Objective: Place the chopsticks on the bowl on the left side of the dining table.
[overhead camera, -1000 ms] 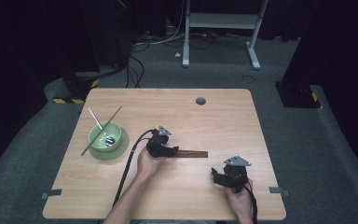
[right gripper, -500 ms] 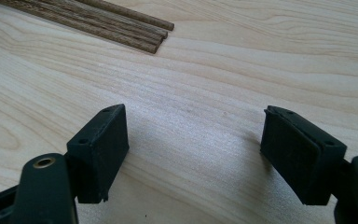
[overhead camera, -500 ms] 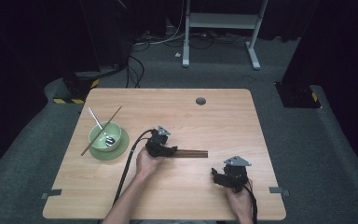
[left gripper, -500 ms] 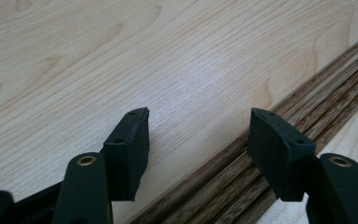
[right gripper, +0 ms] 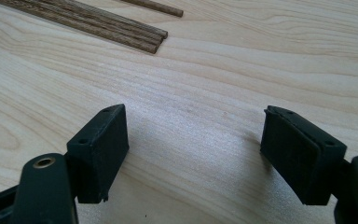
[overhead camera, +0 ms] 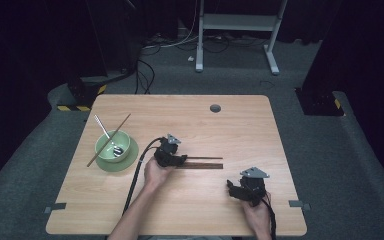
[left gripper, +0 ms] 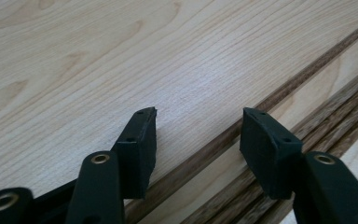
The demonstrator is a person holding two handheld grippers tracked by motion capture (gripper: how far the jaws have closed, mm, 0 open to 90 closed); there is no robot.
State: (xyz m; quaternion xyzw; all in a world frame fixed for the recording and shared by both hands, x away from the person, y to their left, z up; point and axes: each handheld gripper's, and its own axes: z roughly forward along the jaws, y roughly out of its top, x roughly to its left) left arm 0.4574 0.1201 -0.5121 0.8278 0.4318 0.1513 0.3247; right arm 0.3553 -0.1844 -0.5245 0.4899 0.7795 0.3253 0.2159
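Left gripper [left gripper: 196, 135] fingers released, straddling single chopstick [left gripper: 279, 95]; right gripper [right gripper: 193, 154] released, idle. Risk: thin stick rolls toward bundle [left gripper: 335, 112] on closure.

Looks like a lab/recording studio: black curtains [overhead camera: 40, 45] all round, grey carpet [overhead camera: 325, 165], cables [overhead camera: 150, 65] on floor, hazard tape [overhead camera: 75, 107], lone wooden table [overhead camera: 190, 210].

left gripper [left gripper: 198, 128]: matte black body — two blocky rubber-like pads, small screw holes, brass-ringed bolts at the jaw arms
right gripper [right gripper: 196, 149]: same black build, brass-ringed bolts, grey three-cornered plate on top
cable [overhead camera: 135, 180]: black — trails along the person's bare, sleeveless left forearm [overhead camera: 137, 212]
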